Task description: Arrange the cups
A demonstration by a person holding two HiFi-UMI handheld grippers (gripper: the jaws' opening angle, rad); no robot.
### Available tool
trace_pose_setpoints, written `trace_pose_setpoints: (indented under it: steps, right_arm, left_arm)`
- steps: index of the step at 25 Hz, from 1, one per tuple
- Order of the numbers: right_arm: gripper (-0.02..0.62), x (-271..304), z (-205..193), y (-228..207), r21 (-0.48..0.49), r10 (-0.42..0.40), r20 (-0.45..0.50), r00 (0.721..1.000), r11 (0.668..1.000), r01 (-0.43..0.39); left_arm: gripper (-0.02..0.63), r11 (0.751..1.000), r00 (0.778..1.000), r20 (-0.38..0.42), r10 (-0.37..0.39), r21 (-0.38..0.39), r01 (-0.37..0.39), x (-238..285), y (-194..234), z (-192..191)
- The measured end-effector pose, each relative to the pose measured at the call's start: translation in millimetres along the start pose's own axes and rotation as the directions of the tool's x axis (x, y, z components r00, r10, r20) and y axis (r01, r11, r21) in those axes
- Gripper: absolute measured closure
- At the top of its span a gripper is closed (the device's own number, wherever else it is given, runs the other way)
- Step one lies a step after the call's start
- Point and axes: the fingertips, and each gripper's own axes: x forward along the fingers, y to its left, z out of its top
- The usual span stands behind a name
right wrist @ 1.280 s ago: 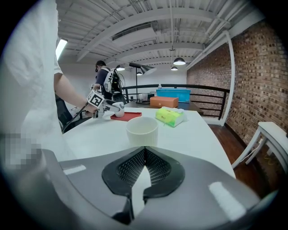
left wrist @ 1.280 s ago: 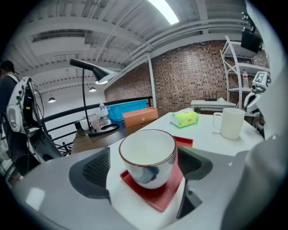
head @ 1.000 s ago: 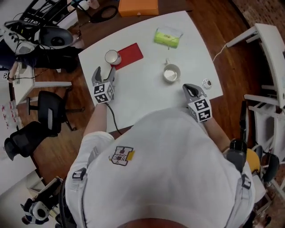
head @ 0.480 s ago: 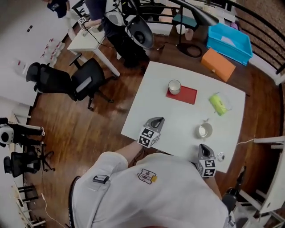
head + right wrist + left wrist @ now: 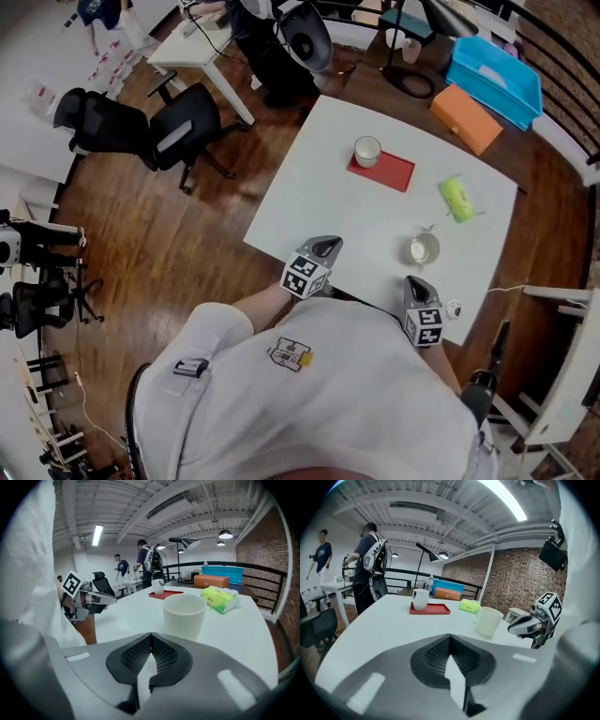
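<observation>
While the person stands at the desk's near edge, both grippers hang just over that edge with their jaws pressed together and nothing between them. The left gripper is toward the near left corner, well apart from either cup. Toward the far edge, a white cup stands upright on the left end of a red tray. The right gripper points at a ribbed white cup, which stands upright just beyond its tips, apart from them. A green packet lies toward the far right corner.
</observation>
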Motion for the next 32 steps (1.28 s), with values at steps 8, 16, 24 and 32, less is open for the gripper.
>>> trace_pose_setpoints:
  steps: [8,16,24,32]
  right_arm:
    - [0.595,-10,-5,-15,0.019,-0.025,-0.003,1.000,0.999,0.025]
    - [0.595,-9,-1,-15,0.036,-0.050,0.012,0.999,0.998,0.049]
    - [0.595,-13,-6,-33,0.056,-0.060,0.012,0.998,0.997,0.059]
    - [0.595,-17,-8,-47,0.036,-0.043,0.019,0.999,0.998,0.042]
  left_arm:
    - [0.604,0.999,0.999,-0.016,-0.044,0.007,0.044,19,-21,1]
    - [0.604,0.999,1.000,0.007,-0.031,-0.010,0.031,20,-12,9]
    - [0.604,0.999,1.000,-0.002,-0.025,-0.019,0.025,34,-26,8]
    - [0.604,1.000,1.000,-0.009,-0.004,-0.022,0.003,39,-42,6]
